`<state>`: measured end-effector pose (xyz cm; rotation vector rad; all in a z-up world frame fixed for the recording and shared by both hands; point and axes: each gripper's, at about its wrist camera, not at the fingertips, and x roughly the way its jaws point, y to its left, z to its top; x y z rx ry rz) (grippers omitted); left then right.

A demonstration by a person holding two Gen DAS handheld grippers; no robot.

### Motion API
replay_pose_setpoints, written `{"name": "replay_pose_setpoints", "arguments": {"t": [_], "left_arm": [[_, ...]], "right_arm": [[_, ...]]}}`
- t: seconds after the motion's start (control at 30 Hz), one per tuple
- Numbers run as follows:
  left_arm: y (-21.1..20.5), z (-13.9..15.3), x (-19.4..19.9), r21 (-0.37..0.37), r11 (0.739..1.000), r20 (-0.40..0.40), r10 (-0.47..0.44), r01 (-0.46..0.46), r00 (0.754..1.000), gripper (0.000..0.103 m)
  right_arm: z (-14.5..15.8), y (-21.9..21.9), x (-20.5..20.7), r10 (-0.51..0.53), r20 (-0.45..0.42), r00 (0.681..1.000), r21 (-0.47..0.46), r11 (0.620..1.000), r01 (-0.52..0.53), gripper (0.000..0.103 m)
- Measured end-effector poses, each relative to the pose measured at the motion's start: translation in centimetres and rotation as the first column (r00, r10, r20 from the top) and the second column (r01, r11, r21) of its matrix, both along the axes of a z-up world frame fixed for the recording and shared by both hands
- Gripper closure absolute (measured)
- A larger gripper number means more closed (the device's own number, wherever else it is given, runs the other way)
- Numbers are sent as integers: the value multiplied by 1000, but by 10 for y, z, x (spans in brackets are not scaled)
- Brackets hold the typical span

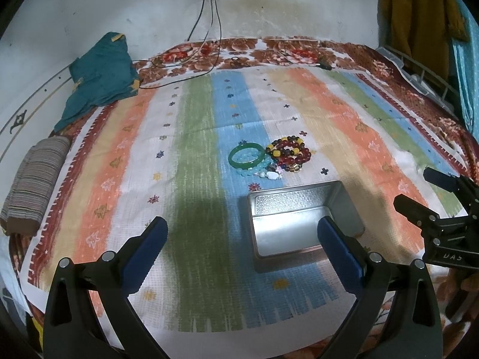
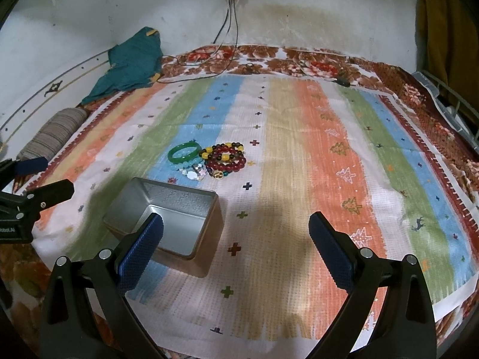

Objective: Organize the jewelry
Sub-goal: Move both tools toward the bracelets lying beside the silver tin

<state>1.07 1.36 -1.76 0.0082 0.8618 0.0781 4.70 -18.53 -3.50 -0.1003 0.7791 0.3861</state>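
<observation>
A pile of jewelry lies on the striped cloth: a green bangle (image 1: pixel 246 155) (image 2: pixel 184 152), light blue beads (image 1: pixel 254 170), red and yellow bead bracelets (image 1: pixel 289 151) (image 2: pixel 225 156) and small clear charms (image 2: pixel 194 173). An open, empty silver tin (image 1: pixel 302 218) (image 2: pixel 167 218) sits just in front of the pile. My left gripper (image 1: pixel 242 227) is open and empty, above the cloth left of the tin. My right gripper (image 2: pixel 236 224) is open and empty, right of the tin. Each gripper shows at the edge of the other's view: the right one in the left wrist view (image 1: pixel 419 191), the left one in the right wrist view (image 2: pixel 48 176).
A teal cloth (image 1: pixel 101 74) and a striped roll (image 1: pixel 36 179) lie at the left edge of the bed. Cables (image 1: pixel 209 24) hang from a wall socket onto the far edge. Scissors (image 1: pixel 239 61) lie at the back. A wire rack (image 1: pixel 419 74) stands at the right.
</observation>
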Motion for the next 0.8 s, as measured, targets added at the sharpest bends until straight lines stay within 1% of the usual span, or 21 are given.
{"name": "replay_pose_setpoints", "arguments": {"t": [0.37,0.57,0.8], "left_arm": [[7,-1,22,14,1000,-26,24,-24,999,6],[6,0,33,30,999,-30,19,-18,999,6],[9,0,51,42,999,-41,32,-30,999,6]], "right_arm": [[0,6,19,0,-34,999,-4,1000,0,4],[-1,10,31,-5,-33,999,-36,999,4,4],[-2,13,51,-17,-54,998,-18,1000,16,4]]}}
